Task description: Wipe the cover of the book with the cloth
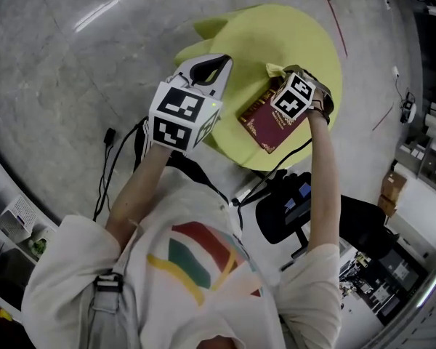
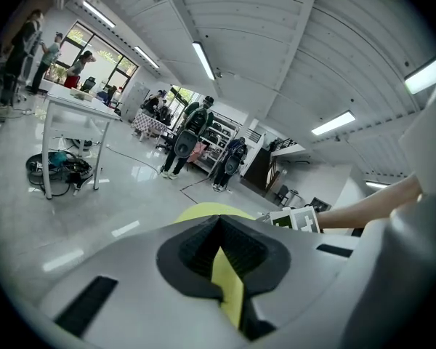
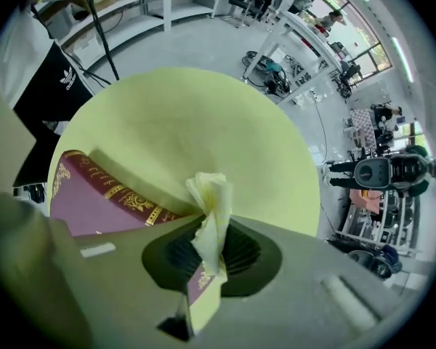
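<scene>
R tool (image 3: 207, 247) pinches crumpled pale-yellow cloth (image 3: 212, 208) just over maroon book (image 1: 265, 126) lying cover-up on round yellow-green worktop (image 1: 291, 35); L tool (image 1: 219, 64) pressed together, empty, at worktop's edge.

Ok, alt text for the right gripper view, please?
The right gripper pinches a crumpled pale yellow cloth over a maroon book with gold ornament, lying on a round yellow-green table. Behind lies a grey workshop floor.
</scene>
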A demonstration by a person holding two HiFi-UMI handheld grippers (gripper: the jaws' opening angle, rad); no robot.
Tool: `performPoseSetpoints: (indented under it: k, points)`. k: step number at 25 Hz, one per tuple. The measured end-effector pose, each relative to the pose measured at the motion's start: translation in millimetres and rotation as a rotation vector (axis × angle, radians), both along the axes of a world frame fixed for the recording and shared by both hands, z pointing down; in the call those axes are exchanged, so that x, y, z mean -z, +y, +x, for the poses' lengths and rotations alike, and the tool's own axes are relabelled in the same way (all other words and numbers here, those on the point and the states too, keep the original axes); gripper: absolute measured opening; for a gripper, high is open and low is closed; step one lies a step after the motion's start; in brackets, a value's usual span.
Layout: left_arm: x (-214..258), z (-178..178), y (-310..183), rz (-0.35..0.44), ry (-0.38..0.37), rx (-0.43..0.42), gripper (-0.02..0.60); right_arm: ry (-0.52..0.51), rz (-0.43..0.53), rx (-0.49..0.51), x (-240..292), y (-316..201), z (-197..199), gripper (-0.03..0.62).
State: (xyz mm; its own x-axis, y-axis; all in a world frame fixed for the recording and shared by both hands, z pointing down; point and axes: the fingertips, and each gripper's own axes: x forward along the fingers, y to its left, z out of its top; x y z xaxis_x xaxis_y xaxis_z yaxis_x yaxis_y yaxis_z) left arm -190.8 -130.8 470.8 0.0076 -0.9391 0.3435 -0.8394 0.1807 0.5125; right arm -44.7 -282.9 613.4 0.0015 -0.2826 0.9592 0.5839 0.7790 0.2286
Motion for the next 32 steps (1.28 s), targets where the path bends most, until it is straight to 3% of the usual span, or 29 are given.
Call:
performPoseSetpoints:
  k: [6, 17, 32]
  points:
    - [2, 5, 0, -0.007, -0.004, -0.004, 0.015, -0.034, -0.108, -0.023, 2, 23, 5, 0.028]
    - [1, 7, 4, 0.003, -0.015, -0.008, 0.015, -0.023, -0.319, 0.029, -4, 121, 18, 0.028]
    - [14, 16, 3, 0.023, -0.037, -0.013, 0.015, -0.012, -0.459, 0.152, -2, 218, 41, 0.028]
